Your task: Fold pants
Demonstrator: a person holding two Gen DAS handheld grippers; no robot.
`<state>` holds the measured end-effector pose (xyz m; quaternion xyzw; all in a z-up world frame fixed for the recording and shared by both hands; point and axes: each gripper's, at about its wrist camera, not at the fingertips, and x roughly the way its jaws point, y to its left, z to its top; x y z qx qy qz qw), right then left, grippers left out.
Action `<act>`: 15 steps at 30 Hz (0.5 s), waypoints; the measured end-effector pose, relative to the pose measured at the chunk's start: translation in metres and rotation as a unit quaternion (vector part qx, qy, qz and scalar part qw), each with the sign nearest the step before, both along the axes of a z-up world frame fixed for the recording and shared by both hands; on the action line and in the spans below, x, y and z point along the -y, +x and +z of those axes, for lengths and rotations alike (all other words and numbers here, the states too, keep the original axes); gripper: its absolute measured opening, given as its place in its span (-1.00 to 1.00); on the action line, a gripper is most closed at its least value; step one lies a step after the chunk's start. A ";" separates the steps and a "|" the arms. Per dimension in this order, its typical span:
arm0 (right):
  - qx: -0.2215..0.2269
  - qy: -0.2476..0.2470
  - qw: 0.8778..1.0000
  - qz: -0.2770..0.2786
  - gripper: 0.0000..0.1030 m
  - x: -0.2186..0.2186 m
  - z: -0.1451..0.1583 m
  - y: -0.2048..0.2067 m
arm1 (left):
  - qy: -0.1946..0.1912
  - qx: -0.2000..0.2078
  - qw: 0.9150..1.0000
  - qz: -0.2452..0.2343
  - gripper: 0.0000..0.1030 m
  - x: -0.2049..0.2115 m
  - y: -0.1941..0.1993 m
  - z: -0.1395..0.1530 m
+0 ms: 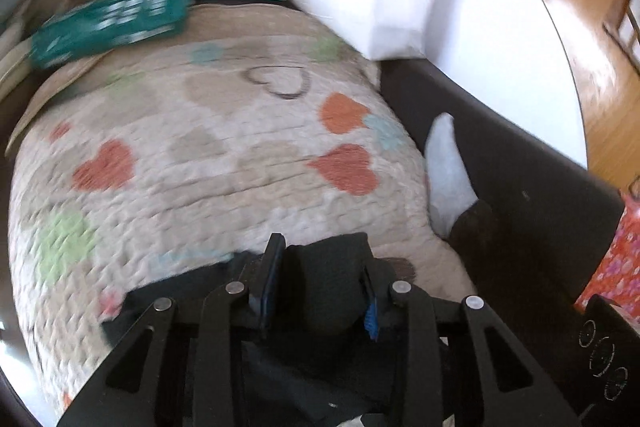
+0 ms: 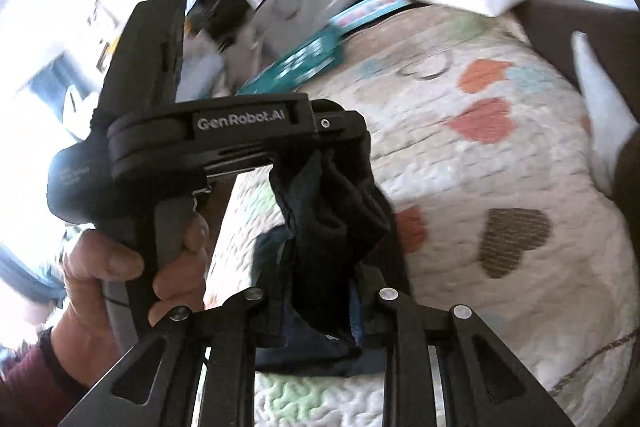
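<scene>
The left tool [image 1: 320, 279] was clenched on a bunched fold of the dark black fabric pants [image 1: 324, 291], and the right tool [image 2: 320, 307] gripped the same pants [image 2: 336, 219] just beside it. The pants hung bunched above the near edge of the cream quilted bedspread with coloured hearts [image 1: 224, 155], a grey-white sock [image 1: 448, 171] lying off its right edge.
</scene>
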<state>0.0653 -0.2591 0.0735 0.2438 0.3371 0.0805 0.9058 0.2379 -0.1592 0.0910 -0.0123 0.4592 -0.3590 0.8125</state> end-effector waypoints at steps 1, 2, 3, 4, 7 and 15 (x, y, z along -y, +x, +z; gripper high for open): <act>-0.004 -0.007 1.000 0.014 -0.53 -0.012 0.000 0.004 | -0.007 -0.005 1.000 0.015 -0.37 -0.017 0.001 -0.004; -0.007 -0.012 1.000 0.024 -0.53 -0.022 -0.001 0.006 | -0.014 -0.011 0.999 0.026 -0.37 -0.029 0.002 -0.008; -0.009 -0.021 0.999 0.037 -0.53 -0.034 -0.001 0.008 | -0.027 -0.022 0.998 0.045 -0.37 -0.049 0.003 -0.014; -0.012 -0.031 0.998 0.050 -0.53 -0.045 -0.003 0.011 | -0.036 -0.030 0.997 0.057 -0.37 -0.061 0.004 -0.020; -0.022 -0.064 0.994 0.089 -0.54 -0.080 -0.012 0.020 | -0.060 -0.054 0.992 0.095 -0.37 -0.100 0.005 -0.041; -0.059 -0.136 0.978 0.144 -0.47 -0.136 -0.053 0.039 | -0.102 -0.089 0.975 0.175 -0.12 -0.176 0.012 -0.083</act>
